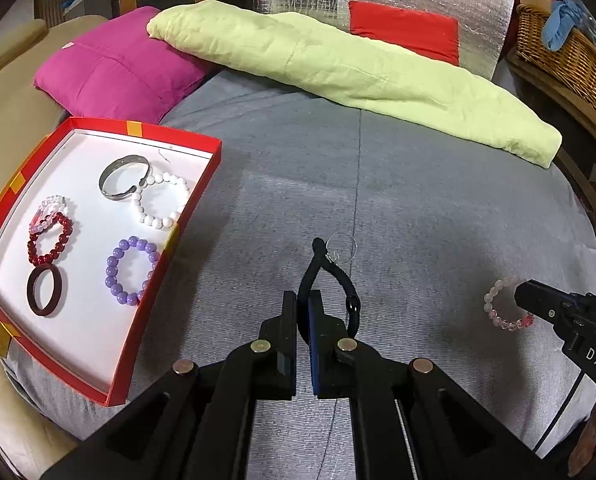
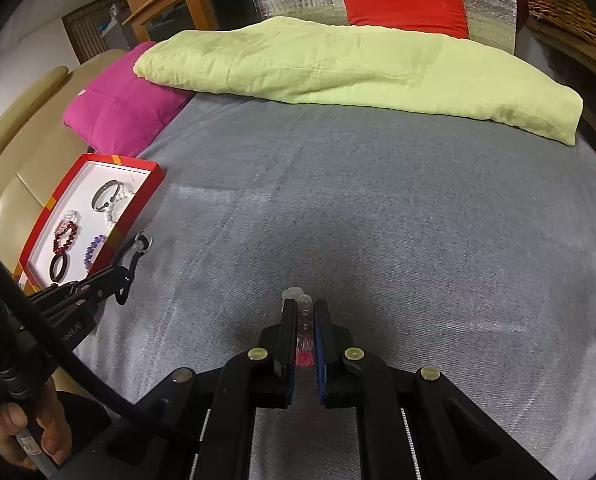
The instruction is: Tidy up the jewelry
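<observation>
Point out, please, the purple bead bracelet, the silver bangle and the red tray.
purple bead bracelet (image 1: 131, 271), left wrist view, lower bead.
silver bangle (image 1: 113, 170), left wrist view, band's left side.
red tray (image 1: 185, 220), left wrist view, right wall.

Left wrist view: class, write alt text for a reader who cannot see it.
The left gripper is shut on a black cord bracelet above a grey bedspread. A red tray of bracelets lies to the left; the right gripper holds a pink beaded bracelet.

The left gripper (image 1: 302, 300), bottom centre of its view, is clamped on a black cord (image 1: 330, 276), while the right gripper (image 2: 302, 312) pinches a pink bead bracelet (image 1: 502, 304)
</observation>
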`<state>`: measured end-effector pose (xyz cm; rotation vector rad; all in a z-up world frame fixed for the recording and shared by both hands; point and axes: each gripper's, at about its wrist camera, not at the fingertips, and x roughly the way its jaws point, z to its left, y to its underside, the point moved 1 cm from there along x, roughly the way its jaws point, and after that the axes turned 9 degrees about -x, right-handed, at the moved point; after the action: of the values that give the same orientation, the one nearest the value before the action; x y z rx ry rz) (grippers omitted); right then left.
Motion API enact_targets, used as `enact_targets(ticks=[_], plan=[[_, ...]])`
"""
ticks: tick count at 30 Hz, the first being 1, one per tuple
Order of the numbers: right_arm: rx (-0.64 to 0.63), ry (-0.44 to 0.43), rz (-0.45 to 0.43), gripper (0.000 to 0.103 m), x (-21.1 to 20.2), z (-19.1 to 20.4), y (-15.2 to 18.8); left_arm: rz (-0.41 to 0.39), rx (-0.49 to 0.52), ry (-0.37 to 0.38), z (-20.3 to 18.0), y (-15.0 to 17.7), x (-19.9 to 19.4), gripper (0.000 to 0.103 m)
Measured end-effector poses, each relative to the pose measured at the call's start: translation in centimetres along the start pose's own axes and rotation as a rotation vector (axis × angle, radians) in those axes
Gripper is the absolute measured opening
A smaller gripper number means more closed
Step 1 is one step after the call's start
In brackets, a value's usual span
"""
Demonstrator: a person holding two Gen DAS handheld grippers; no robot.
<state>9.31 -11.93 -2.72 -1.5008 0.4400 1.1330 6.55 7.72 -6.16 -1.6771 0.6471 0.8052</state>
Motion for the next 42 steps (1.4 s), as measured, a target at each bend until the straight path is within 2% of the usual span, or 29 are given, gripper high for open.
enact_targets(ticks=[42], plan=[[-0.043,0.044,-0.025,0.009,-0.1,1.0,-0.8,0.007,-0.013,-0.036,0.9,0.5,1.4,0.006]])
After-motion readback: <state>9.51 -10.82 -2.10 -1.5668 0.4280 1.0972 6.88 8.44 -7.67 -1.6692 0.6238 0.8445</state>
